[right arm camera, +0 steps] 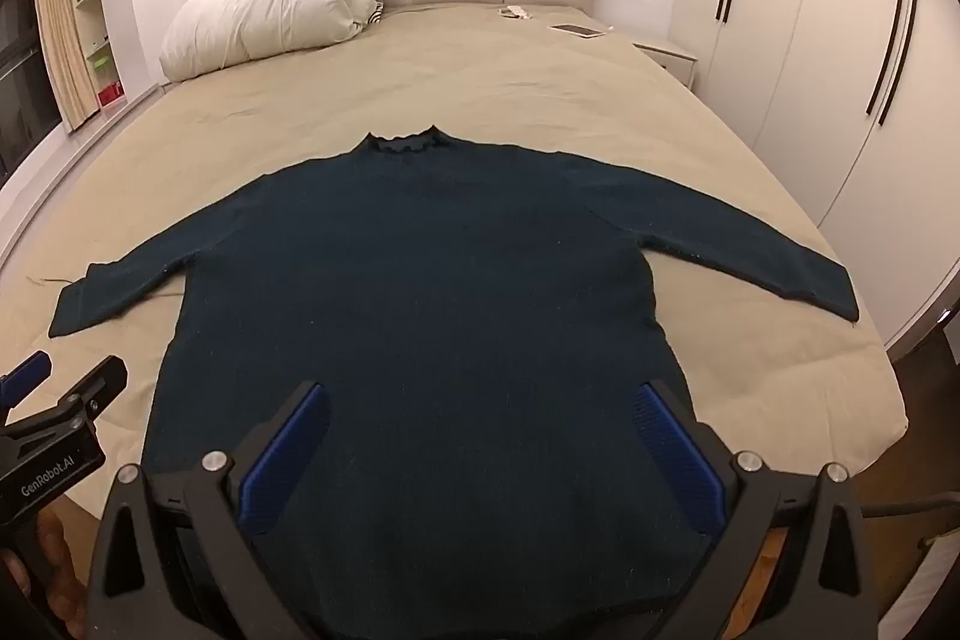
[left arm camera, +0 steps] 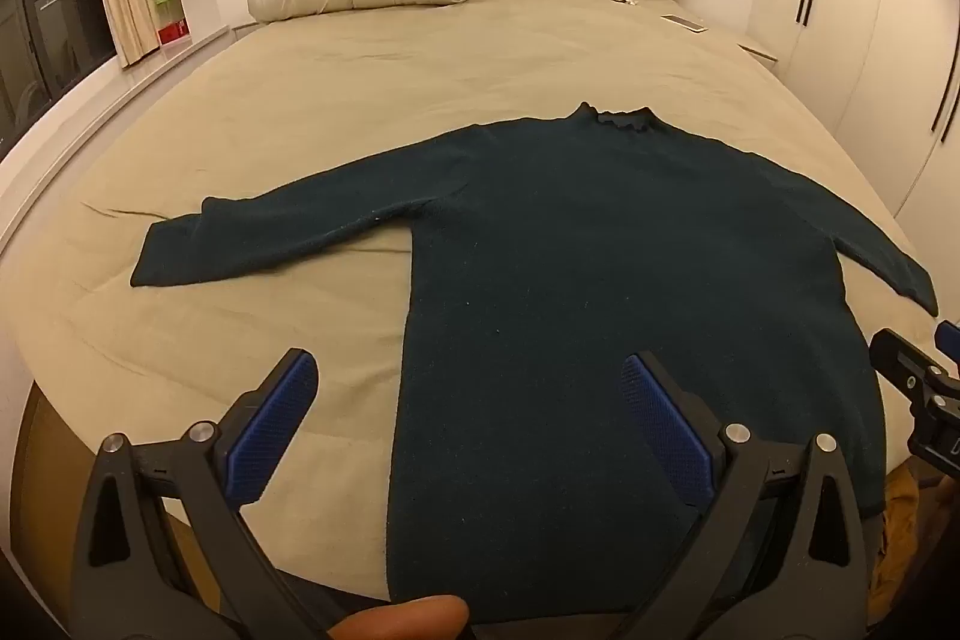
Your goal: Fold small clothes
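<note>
Sweater (right arm camera: 420, 292) hem hidden behind right tool (right arm camera: 480, 454)

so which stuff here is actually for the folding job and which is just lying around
For the job:
- dark sweater, spread flat, sleeves out
- bed sheet it lies on
- left tool, open, holding nothing
- right tool, open, holding nothing

Just lying about:
- white rolled duvet by the headboard
- phone at the far bed edge
- small white item beside it, too small to tell
</note>
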A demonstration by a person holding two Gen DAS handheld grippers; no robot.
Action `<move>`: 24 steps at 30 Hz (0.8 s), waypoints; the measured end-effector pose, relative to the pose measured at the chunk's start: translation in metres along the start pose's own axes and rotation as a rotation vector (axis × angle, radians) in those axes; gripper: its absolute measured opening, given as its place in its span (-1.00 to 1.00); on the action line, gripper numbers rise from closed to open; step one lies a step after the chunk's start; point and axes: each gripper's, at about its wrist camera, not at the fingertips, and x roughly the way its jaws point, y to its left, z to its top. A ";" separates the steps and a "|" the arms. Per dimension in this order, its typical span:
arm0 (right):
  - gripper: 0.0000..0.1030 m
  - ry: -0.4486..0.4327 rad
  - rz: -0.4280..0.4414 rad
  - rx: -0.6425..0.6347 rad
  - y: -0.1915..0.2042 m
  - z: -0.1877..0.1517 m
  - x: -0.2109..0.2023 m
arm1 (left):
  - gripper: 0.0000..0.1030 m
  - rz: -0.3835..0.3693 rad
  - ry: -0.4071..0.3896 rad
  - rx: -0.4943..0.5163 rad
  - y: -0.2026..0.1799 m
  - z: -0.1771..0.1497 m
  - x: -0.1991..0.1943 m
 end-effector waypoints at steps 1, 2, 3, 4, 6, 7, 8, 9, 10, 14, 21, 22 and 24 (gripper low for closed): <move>1.00 0.001 -0.008 -0.007 0.000 0.000 0.000 | 1.00 0.000 -0.001 -0.001 0.000 0.000 0.000; 1.00 0.003 -0.009 -0.007 0.000 0.000 0.000 | 1.00 0.003 -0.003 0.001 0.001 0.000 -0.001; 1.00 0.003 -0.009 -0.007 0.000 0.000 0.000 | 1.00 0.005 -0.005 0.003 0.001 0.000 -0.002; 1.00 0.001 -0.008 -0.007 0.000 0.000 -0.001 | 1.00 0.006 -0.007 0.003 0.002 0.000 -0.002; 1.00 -0.002 -0.009 -0.005 0.000 0.000 -0.002 | 1.00 0.007 -0.008 0.004 0.000 -0.005 0.000; 1.00 -0.004 -0.010 -0.005 0.001 -0.003 -0.001 | 1.00 0.008 -0.007 0.003 -0.001 -0.004 -0.001; 1.00 -0.002 -0.010 -0.005 0.001 -0.006 0.001 | 1.00 0.009 -0.005 0.002 -0.001 -0.004 -0.001; 1.00 -0.003 -0.011 -0.005 0.001 -0.008 0.001 | 1.00 0.011 -0.007 0.002 0.000 -0.006 -0.001; 1.00 0.001 -0.011 -0.006 0.000 -0.008 0.001 | 1.00 0.010 -0.004 -0.003 0.003 -0.008 0.000; 1.00 0.010 -0.013 -0.007 0.003 -0.006 0.004 | 1.00 0.017 0.017 -0.019 0.007 -0.004 0.003; 1.00 0.015 -0.011 -0.007 0.002 -0.003 0.004 | 1.00 0.030 0.017 -0.021 0.006 -0.003 0.004; 1.00 0.017 -0.012 -0.010 0.002 -0.002 0.004 | 1.00 0.031 0.017 -0.023 0.006 -0.003 0.004; 1.00 0.018 -0.010 -0.010 0.002 -0.001 0.003 | 1.00 0.031 0.017 -0.027 0.008 -0.003 0.004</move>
